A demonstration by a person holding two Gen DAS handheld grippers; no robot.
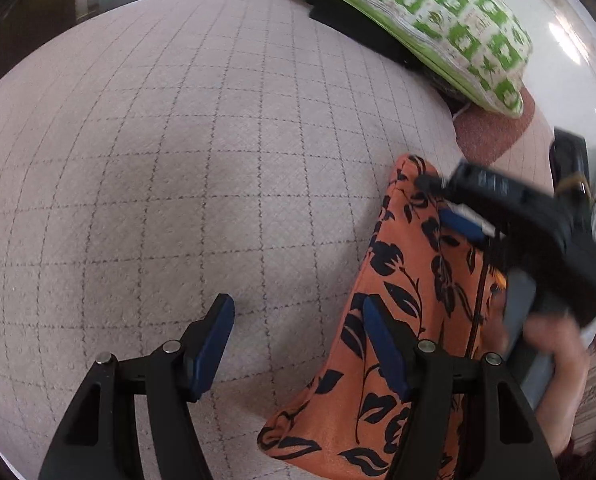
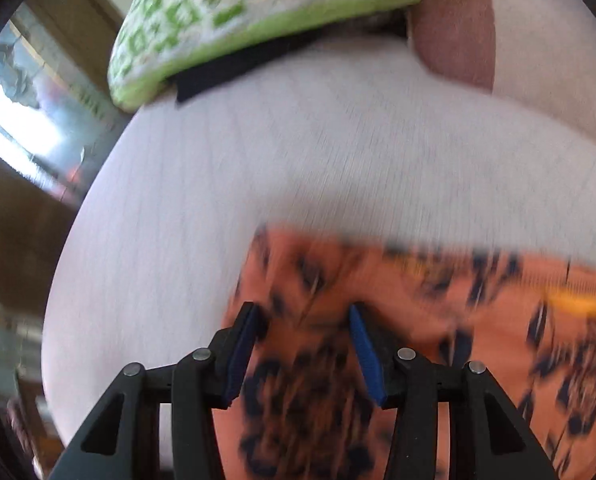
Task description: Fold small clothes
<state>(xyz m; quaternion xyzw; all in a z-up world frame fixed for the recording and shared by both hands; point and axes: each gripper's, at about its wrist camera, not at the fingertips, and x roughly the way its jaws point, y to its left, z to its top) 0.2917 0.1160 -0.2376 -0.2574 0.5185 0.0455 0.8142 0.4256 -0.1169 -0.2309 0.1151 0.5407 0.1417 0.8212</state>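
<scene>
Tongs on both sides gape empty — the left tongs [image 1: 298, 344] straddle the left edge of the orange floral garment [image 1: 398, 300], lower right of frame, on the checked bed cover [image 1: 177, 160]. The right tongs [image 2: 304, 354] hover over the cloth, blurred — better steady them, pinch an edge cleanly and fold away from the green pillow [image 1: 418, 12] at upper right.

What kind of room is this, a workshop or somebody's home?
Most likely a home bedroom. The work surface looks like a bed with a checked pale bedspread, a green-and-white patterned pillow lies at its far end, and an orange floral garment is spread out for folding.
</scene>
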